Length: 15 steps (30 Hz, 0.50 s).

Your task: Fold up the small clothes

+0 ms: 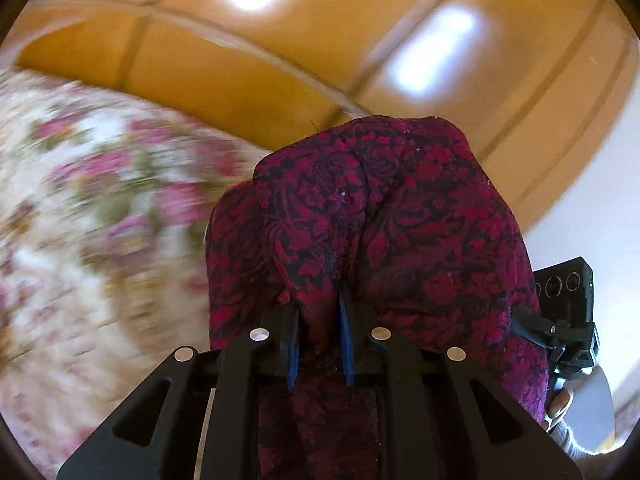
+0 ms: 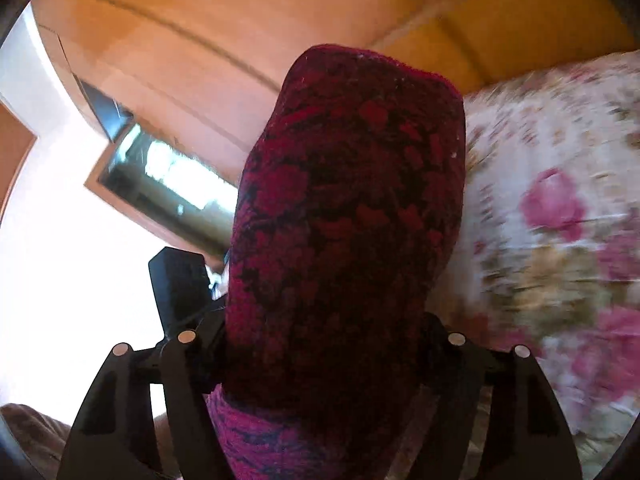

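Note:
A dark red and black patterned garment [image 1: 384, 216] hangs lifted in the air, held by both grippers. My left gripper [image 1: 320, 308] is shut on a bunch of the garment, with cloth pinched between its blue pads [image 1: 345, 320]. In the right wrist view the same garment [image 2: 344, 216] drapes over my right gripper [image 2: 324, 360] and hides its fingertips; the cloth comes out from between the finger arms, so it looks shut on it. The other gripper's body shows at the right edge of the left view [image 1: 568, 308].
A floral bedspread [image 1: 100, 220] lies below and to the left; it also fills the right side of the right wrist view [image 2: 560, 220]. A wooden headboard or wardrobe [image 1: 360, 40] stands behind. A framed mirror or window [image 2: 160, 184] is on the wall.

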Each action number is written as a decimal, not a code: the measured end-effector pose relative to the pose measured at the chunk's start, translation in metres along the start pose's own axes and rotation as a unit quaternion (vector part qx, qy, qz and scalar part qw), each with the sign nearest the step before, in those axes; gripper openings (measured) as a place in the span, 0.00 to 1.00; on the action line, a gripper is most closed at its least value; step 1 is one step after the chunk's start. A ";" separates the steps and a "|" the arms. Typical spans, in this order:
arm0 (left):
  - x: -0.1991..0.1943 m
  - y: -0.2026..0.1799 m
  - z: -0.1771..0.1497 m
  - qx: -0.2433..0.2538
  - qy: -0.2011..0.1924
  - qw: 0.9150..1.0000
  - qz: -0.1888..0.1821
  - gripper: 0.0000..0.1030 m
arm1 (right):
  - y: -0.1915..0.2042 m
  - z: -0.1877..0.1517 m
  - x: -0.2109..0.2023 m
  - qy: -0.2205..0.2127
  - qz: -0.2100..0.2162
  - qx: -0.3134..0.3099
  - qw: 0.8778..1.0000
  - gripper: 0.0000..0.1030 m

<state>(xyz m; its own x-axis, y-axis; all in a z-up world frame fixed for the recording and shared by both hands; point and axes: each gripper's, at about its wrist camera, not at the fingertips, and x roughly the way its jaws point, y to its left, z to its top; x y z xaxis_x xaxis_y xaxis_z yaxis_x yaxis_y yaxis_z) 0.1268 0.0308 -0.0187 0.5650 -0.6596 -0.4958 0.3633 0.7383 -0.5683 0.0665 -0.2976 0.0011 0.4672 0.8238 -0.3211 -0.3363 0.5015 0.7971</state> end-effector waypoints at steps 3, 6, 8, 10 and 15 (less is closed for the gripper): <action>0.042 -0.052 0.015 0.034 0.018 0.998 -0.044 0.15 | -0.015 0.000 -0.062 -0.056 -0.026 0.009 0.998 0.68; 0.089 -0.107 0.025 0.068 0.042 0.994 -0.078 0.15 | -0.038 -0.003 -0.123 -0.113 -0.061 0.027 0.991 0.68; 0.124 -0.144 0.027 0.083 0.066 0.990 -0.097 0.15 | -0.056 -0.008 -0.158 -0.143 -0.091 0.043 0.985 0.68; 0.155 -0.180 0.022 0.106 0.091 0.984 -0.108 0.15 | -0.076 -0.021 -0.196 -0.172 -0.121 0.066 0.975 0.68; 0.225 -0.247 -0.017 0.170 0.171 0.965 -0.102 0.15 | -0.125 -0.070 -0.248 -0.204 -0.192 0.127 0.951 0.67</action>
<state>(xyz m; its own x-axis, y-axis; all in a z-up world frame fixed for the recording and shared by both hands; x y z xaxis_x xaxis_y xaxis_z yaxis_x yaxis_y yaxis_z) 0.1513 -0.3020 -0.0010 0.1990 -0.7611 -0.6173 0.6955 0.5535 -0.4582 -0.0645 -0.5463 -0.0541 0.8122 0.3945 -0.4298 0.1083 0.6218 0.7756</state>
